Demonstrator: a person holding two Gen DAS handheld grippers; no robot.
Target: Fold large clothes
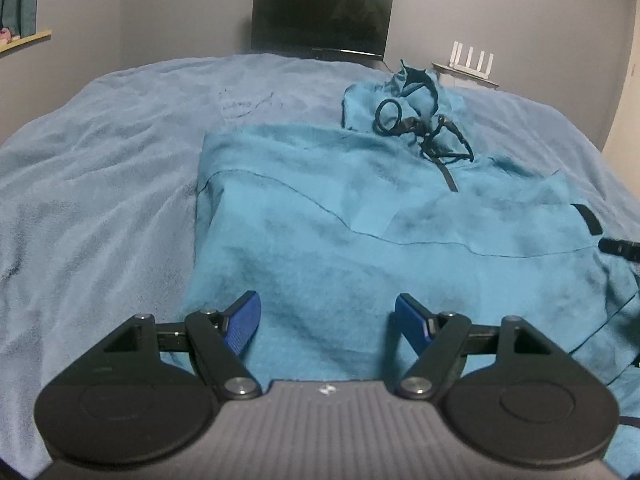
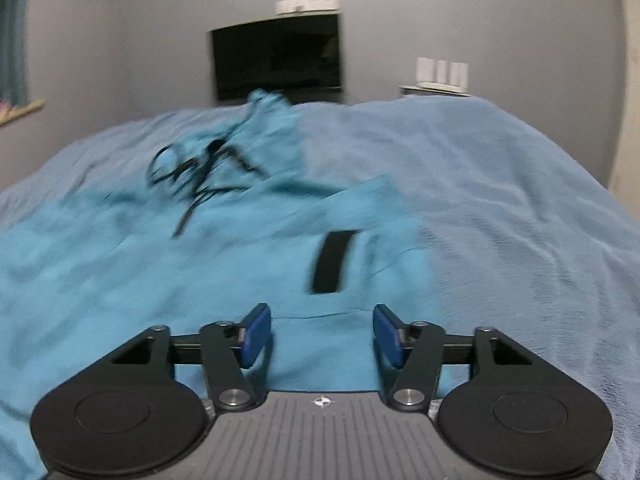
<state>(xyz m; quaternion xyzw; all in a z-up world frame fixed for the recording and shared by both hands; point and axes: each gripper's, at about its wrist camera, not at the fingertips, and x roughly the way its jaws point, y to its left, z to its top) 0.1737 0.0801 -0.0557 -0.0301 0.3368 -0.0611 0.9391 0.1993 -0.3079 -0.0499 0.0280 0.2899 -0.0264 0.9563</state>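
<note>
A large teal hooded garment (image 1: 340, 216) lies spread on a blue-grey bed cover (image 1: 100, 152), hood and black drawcords (image 1: 416, 128) at the far end. My left gripper (image 1: 327, 320) is open and empty, just above the garment's near left part. In the right wrist view the same garment (image 2: 160, 280) fills the left and middle, blurred, with a black strap patch (image 2: 332, 262) ahead. My right gripper (image 2: 322, 330) is open and empty over the garment's near right edge. A black tip of the right gripper shows at the right edge of the left wrist view (image 1: 622, 249).
The bed cover (image 2: 500, 200) stretches to the right of the garment. A dark monitor (image 1: 322, 16) stands against the grey wall behind the bed. A white router with antennas (image 1: 470, 62) sits on a small shelf at the back right. A window ledge (image 1: 24, 40) is at far left.
</note>
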